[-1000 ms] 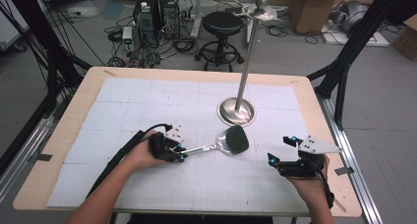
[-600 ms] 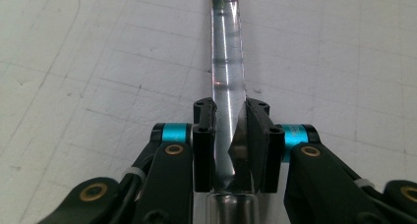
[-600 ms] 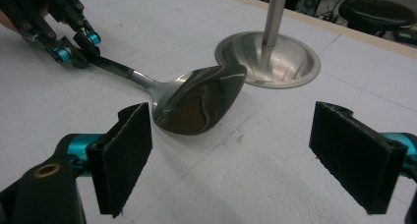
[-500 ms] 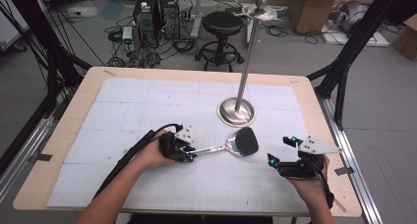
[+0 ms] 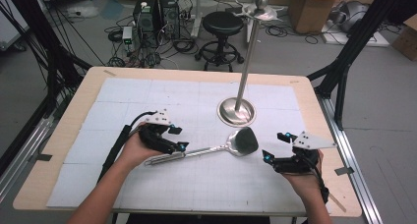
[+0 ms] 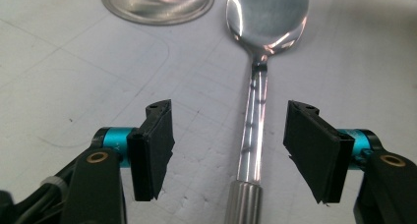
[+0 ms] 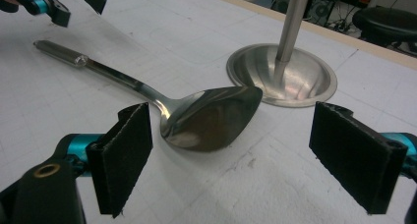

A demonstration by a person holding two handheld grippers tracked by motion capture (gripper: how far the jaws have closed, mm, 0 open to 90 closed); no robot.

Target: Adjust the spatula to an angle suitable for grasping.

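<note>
The steel ladle [image 5: 216, 148] lies flat on the table, bowl just beside the stand base [image 5: 236, 111]. The left gripper [image 5: 178, 138], jaws just opened, hovers above its handle without touching. The right gripper [image 5: 274, 146] waits near the bowl, jaws apart.

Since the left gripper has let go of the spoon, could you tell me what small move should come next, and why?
Probably ease the open right gripper forward: the large steel spoon lies flat by the steel stand base, its bowl just ahead, while the left gripper straddles the handle untouching.

Left claw [image 6: 220, 148]: black pads, teal collars, brass screws; grey plate, black cable.
</note>
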